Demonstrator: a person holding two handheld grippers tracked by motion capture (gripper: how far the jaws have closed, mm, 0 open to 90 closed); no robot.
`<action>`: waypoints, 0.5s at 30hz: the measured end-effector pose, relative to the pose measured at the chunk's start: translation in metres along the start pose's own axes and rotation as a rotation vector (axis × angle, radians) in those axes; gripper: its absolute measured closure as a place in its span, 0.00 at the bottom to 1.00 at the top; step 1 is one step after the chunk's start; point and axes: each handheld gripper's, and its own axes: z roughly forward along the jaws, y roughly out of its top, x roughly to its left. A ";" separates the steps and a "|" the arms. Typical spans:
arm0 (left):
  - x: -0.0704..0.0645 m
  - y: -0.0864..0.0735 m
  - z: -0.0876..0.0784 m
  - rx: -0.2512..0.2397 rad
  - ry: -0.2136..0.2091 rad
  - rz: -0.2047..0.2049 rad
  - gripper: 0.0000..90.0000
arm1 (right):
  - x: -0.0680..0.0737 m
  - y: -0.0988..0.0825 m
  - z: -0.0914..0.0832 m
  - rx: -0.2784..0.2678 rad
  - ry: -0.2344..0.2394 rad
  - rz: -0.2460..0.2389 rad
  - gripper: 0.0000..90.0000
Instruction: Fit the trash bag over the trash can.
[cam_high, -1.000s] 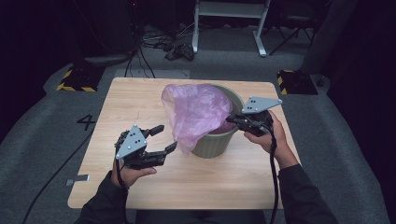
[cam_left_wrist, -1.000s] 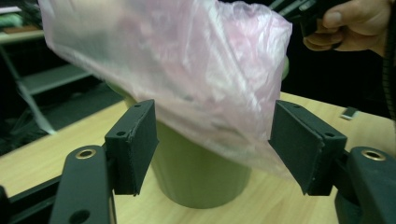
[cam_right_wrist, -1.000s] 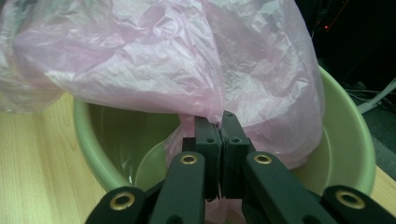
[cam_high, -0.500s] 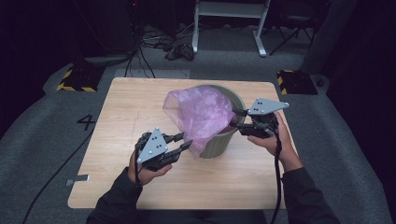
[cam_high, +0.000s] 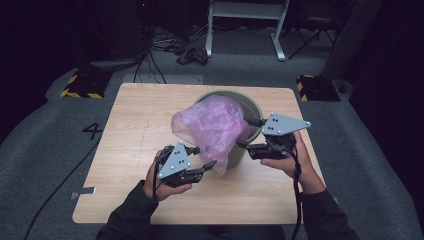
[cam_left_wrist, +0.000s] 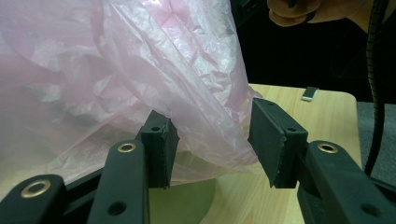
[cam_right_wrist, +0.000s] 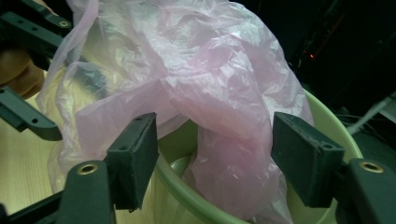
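Pink plastic bag (cam_high: 212, 127) draped over the near-left rim of the green bin (cam_high: 252, 107) at the middle of the wooden table (cam_high: 125, 130), partly hanging down the bin's outside. Left gripper (cam_high: 205, 157) held low at the bag's hanging lower edge, forearm coming in from the bottom, grey plate tilted up. Jaws just opening, spread, with a fold of the bag (cam_left_wrist: 187, 93) lying loose between the pads, one pad (cam_left_wrist: 161, 144) perhaps brushing it (no pinch visible). Right gripper (cam_high: 245, 134) level at the bin's right side, hand wrapped round its body, pointing left at the rim. Jaws just opening too, spread wide, straddling rim (cam_right_wrist: 187, 186) and bag (cam_right_wrist: 219, 93) without pressing either.
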 end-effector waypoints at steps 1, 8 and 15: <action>0.000 0.000 -0.001 0.000 0.007 0.001 0.56 | -0.001 -0.001 -0.001 0.010 0.000 0.012 0.33; -0.002 -0.003 -0.012 0.013 -0.005 0.002 0.43 | -0.007 -0.015 -0.018 0.013 0.002 0.030 0.25; 0.000 -0.006 -0.027 -0.018 0.014 -0.009 0.53 | 0.006 0.000 -0.033 -0.052 -0.003 -0.003 0.28</action>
